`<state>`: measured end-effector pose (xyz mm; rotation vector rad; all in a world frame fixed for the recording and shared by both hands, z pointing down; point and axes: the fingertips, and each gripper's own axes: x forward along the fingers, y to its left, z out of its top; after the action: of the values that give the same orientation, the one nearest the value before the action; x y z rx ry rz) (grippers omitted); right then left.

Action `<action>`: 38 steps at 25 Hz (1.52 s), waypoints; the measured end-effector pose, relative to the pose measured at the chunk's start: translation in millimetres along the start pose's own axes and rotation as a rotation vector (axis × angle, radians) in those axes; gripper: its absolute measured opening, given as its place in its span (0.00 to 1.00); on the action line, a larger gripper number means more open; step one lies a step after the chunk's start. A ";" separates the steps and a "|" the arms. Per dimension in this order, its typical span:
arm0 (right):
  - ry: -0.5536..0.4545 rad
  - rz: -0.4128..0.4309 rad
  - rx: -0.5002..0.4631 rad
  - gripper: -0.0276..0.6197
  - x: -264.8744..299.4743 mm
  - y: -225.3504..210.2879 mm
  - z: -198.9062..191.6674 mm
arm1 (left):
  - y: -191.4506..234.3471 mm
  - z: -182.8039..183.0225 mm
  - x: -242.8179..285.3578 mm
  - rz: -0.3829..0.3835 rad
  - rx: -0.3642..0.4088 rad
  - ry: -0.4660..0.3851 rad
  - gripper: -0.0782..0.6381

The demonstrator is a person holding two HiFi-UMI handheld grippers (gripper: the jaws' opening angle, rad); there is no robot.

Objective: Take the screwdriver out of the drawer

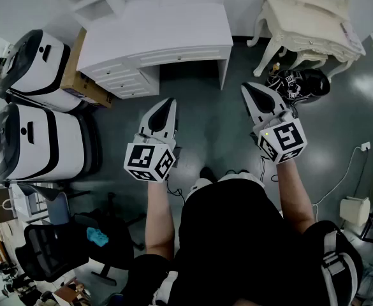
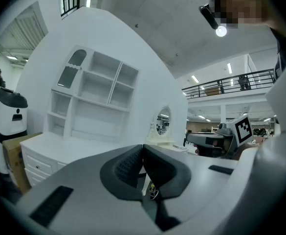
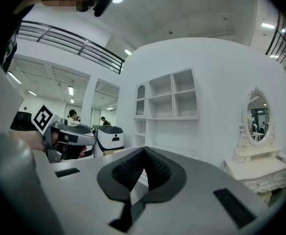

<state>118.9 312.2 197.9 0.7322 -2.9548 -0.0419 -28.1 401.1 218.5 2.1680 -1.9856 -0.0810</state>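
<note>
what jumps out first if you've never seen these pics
The left claw and right claw are held out level, side by side, both shut and empty. Ahead stands a white desk with its drawers closed. An ornate cream dressing table sits to its right.

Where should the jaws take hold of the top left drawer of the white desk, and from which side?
Likely the knob of the top left drawer, coming level from the front: the drawer is shut in the white desk and its flat front offers no other hold.
</note>
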 end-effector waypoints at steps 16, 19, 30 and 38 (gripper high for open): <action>0.008 -0.015 0.049 0.07 20.0 12.8 -2.8 | 18.2 -8.9 -1.8 -0.016 -0.015 0.029 0.14; 0.019 -0.035 0.070 0.07 23.3 10.8 -8.2 | 22.1 -17.4 0.5 -0.014 -0.034 0.047 0.14; 0.065 0.012 0.024 0.07 62.6 -10.2 -31.9 | 40.1 -42.6 27.4 0.048 -0.069 0.092 0.14; 0.050 0.101 0.037 0.07 130.9 -50.5 -19.4 | 67.6 -21.9 79.8 0.127 -0.045 0.099 0.14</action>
<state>29.1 206.4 226.2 0.5788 -2.9469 0.0385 -82.9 319.1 259.8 1.9735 -2.0400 0.0009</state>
